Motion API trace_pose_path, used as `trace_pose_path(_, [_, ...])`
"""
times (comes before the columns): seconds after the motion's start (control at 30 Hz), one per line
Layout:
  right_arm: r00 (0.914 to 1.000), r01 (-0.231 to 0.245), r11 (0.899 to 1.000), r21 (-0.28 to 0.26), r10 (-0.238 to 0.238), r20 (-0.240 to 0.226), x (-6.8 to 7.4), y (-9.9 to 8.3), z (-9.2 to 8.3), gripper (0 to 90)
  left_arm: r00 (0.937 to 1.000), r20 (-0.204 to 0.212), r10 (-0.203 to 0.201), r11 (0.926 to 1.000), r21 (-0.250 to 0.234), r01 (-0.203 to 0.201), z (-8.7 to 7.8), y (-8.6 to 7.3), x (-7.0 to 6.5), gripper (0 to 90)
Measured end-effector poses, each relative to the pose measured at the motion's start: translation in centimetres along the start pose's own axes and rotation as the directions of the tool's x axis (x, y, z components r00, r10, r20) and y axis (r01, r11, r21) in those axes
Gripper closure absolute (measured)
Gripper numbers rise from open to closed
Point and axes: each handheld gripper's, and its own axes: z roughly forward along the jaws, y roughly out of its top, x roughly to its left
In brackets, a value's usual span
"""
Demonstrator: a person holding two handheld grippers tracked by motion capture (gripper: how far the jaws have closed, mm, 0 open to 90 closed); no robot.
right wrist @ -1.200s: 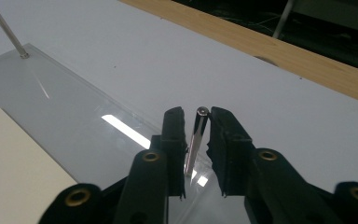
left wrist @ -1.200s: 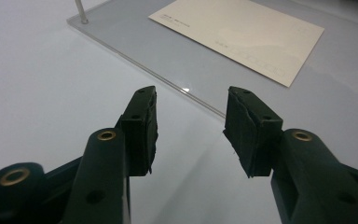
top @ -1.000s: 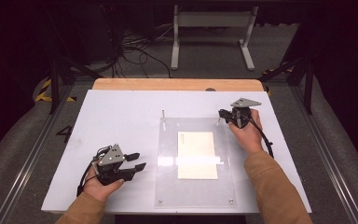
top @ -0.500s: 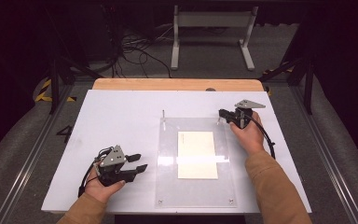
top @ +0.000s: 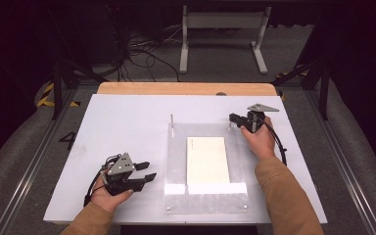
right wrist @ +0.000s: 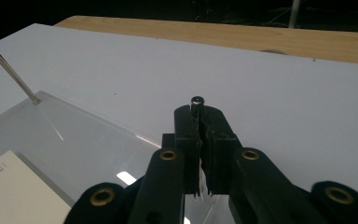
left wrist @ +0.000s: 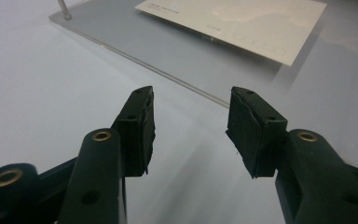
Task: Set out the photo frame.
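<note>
Right gripper view: my right gripper (right wrist: 200,140) is clamped on a thin metal pin (right wrist: 196,103) standing at the far right corner of the clear acrylic plate (top: 176,166). Print on the cream card (top: 207,160) is too small to read. My left gripper (left wrist: 191,130) rests half open, holding nothing, beside the plate's left edge.

A thin metal pin (right wrist: 196,103) stands upright at the far right corner of a clear acrylic plate (top: 176,161) lying flat on the counter (top: 127,122); its rounded top shows just above the black fingers (right wrist: 186,135) closed around it.
</note>
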Motion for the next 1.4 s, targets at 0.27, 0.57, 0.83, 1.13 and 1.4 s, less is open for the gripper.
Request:
trace_pose_path(0.27, [0.9982,-0.056,0.998,0.03,0.056,-0.021,-0.6,0.5,0.4,85.1,0.999,-0.025,0.036,0.9993,0.003,-0.036,0.6,-0.1,-0.1,43.4])
trace_pose_path(0.57, [0.9944,-0.096,0.995,0.04,0.097,-0.04,-1.1,0.6,0.8,85.2,0.9961,-0.034,0.081,0.9967,-0.004,-0.082,1.1,0.0,-0.5,34.9])
trace_pose_path(0.83, [0.9903,-0.131,0.99,0.053,0.134,-0.039,-1.2,0.8,1.1,85.2,0.9844,-0.052,0.168,0.9847,-0.039,-0.17,1.4,0.3,-1.3,28.9])
trace_pose_path(1.13, [0.9885,-0.144,0.988,0.058,0.147,-0.036,-1.2,0.8,1.1,85.0,0.9586,-0.057,0.279,0.9582,-0.05,-0.282,2.4,1.3,-2.9,23.6])
trace_pose_path(1.4, [0.9845,-0.168,0.984,0.055,0.17,-0.042,-1.4,0.7,1.3,84.7,0.9455,-0.062,0.32,0.9386,-0.116,-0.325,2.9,2.1,-3.4,22.8])
